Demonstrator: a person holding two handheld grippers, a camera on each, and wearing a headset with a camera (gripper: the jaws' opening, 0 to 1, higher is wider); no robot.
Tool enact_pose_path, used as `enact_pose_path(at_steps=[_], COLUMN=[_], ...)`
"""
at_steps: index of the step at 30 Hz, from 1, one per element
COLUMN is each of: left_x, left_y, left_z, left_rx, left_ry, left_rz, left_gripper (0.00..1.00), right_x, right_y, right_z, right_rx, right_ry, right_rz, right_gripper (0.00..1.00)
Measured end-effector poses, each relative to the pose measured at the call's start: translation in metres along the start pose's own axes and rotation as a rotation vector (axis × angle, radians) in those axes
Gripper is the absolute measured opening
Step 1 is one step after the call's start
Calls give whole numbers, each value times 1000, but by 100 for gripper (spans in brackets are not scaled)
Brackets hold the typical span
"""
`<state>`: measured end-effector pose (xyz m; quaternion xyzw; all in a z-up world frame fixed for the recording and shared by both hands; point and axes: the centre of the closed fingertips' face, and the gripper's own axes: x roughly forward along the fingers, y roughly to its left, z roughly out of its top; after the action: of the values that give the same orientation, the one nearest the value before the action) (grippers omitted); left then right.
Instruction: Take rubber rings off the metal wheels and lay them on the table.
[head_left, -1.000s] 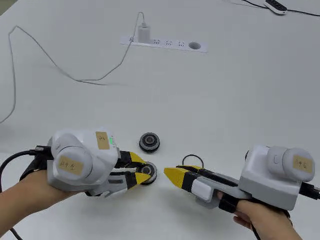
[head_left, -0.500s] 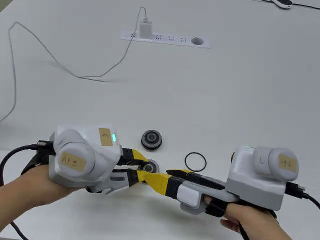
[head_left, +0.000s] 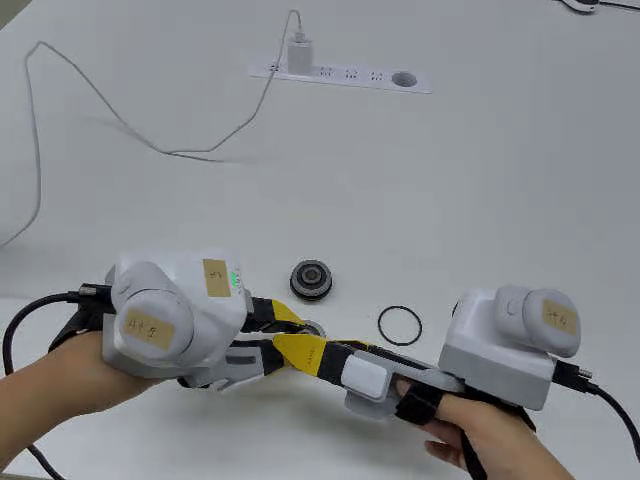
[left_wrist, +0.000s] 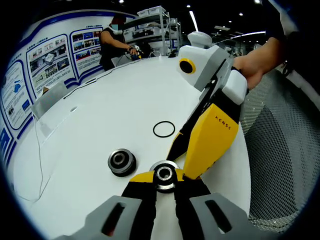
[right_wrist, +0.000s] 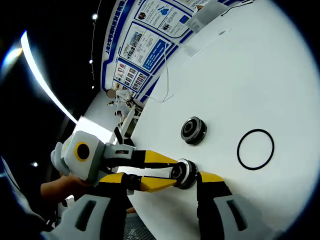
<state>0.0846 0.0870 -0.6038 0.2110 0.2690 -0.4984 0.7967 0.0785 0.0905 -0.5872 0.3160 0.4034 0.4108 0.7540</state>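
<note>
Tabletop (head_left: 450, 180): thin black ring (head_left: 399, 325), apparently flat.

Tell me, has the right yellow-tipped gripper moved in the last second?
Yes. The right gripper moved left, away from the loose black rubber ring, to the metal wheel in the left gripper.

Clamped wheel (left_wrist: 165, 175) (head_left: 309, 329) (right_wrist: 185, 173), free wheel (head_left: 311, 279) (left_wrist: 121, 161) (right_wrist: 192, 130), loose black ring (head_left: 379, 325) (left_wrist: 153, 129) (right_wrist: 237, 150).
The clamped wheel sits between yellow jaws, bore showing; the dark-rimmed free wheel lies flat nearby; the ring lies flat, apart from both.
</note>
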Motion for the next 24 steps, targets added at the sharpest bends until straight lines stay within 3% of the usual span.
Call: enact_pose_path(at_steps=[24], left_x=[0], left_y=[0], left_z=[0], left_rx=[-7], left_ry=[-5], left_rz=[9], left_gripper=[13], right_x=[-5], right_y=[-2], right_z=[-1], right_rx=[29], right_ry=[-5], right_rz=[7], right_gripper=[49])
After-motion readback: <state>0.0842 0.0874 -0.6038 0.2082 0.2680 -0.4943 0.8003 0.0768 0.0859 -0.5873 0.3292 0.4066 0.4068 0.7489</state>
